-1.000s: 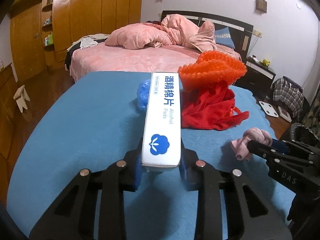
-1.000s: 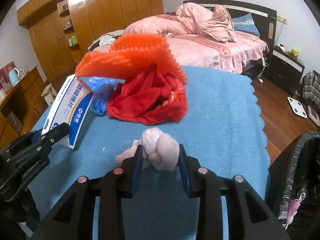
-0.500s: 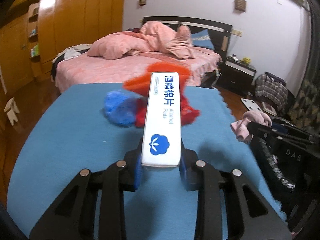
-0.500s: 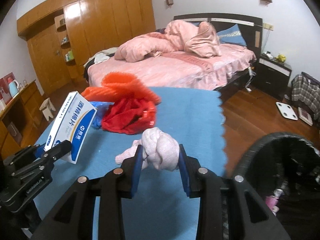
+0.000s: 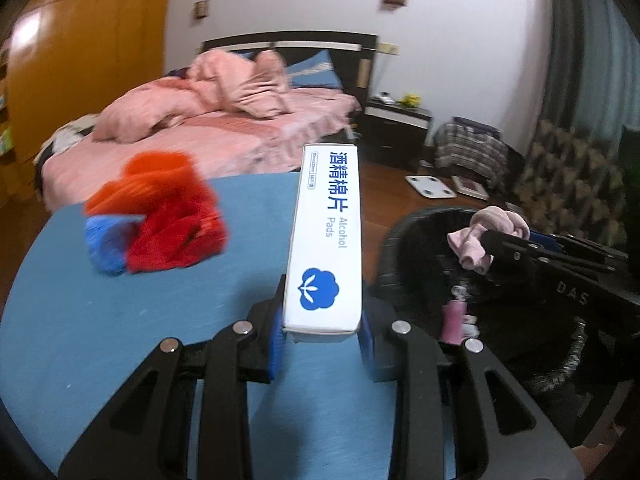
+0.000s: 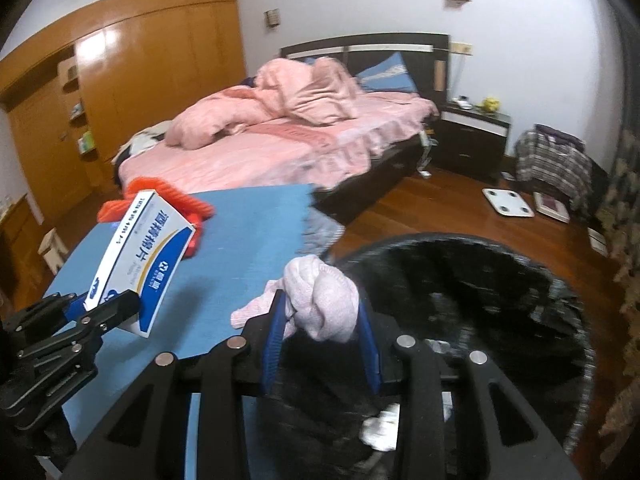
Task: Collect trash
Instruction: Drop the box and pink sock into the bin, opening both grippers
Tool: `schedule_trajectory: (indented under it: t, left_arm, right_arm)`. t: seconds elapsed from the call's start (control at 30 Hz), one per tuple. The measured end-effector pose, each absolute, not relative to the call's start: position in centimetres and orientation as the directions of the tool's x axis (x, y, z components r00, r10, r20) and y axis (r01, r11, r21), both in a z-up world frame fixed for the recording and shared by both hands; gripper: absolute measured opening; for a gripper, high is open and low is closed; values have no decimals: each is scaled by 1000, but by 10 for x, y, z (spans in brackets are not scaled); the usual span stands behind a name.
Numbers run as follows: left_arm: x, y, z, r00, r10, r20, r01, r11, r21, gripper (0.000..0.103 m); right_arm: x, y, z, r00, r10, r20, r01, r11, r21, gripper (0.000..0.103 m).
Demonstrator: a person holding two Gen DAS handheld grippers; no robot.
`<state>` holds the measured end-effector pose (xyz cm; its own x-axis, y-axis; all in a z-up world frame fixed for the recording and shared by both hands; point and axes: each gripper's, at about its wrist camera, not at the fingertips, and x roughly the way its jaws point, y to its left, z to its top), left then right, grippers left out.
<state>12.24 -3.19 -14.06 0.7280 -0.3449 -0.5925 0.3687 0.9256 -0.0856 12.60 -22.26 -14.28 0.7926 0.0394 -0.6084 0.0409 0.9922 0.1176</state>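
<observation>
My left gripper [image 5: 322,344] is shut on a white and blue alcohol pads box [image 5: 326,240] and holds it above the right edge of the blue table [image 5: 100,320]. It also shows in the right wrist view [image 6: 144,264]. My right gripper [image 6: 320,340] is shut on a knotted pink cloth [image 6: 320,300] and holds it over the rim of the black bin [image 6: 500,300]. The cloth [image 5: 488,236] and bin [image 5: 520,320] also show in the left wrist view.
A red, orange and blue heap [image 5: 156,220] lies on the table at the left. The bin holds a pink bottle [image 5: 454,316] and white scraps [image 6: 380,428]. A pink bed [image 6: 280,148], a nightstand [image 6: 472,140] and a floor scale [image 6: 508,202] lie beyond.
Both grippers have swung right with their loads. The pink cloth now hangs over the bin, and the box has reached the table's right edge. The heap has slid left in view.
</observation>
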Motion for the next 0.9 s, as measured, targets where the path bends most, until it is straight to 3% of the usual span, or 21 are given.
schedule_trajectory:
  t: [0.53, 0.6, 0.63, 0.67, 0.8, 0.87, 0.9]
  left_arm:
    - [125, -156, -146, 596, -538, -596, 592, 796, -126, 31]
    - [127, -161, -149, 568, -567, -597, 609, 777, -159, 39]
    - [128, -160, -150, 559, -579, -593, 612, 771, -177, 56]
    - [128, -157, -151, 562, -584, -586, 609, 771, -185, 63]
    - [130, -140, -155, 584, -552, -595, 580, 797, -170, 69]
    - [131, -125, -154, 614, -520, -594, 551, 821, -150, 76]
    - [129, -116, -154, 636, -495, -592, 534, 836, -126, 78]
  right_arm:
    - [83, -326, -144, 785, -147, -602, 256, 961, 100, 37]
    - [80, -333, -146, 779, -169, -604, 282, 955, 96, 44]
    - [77, -339, -146, 777, -181, -603, 299, 949, 100, 47]
    - [76, -342, -146, 775, -190, -603, 309, 946, 99, 56]
    - [72, -351, -148, 773, -218, -596, 338, 936, 96, 74]
    - [72, -349, -148, 774, -221, -593, 343, 934, 99, 92]
    - [73, -346, -147, 777, -220, -589, 341, 935, 101, 93]
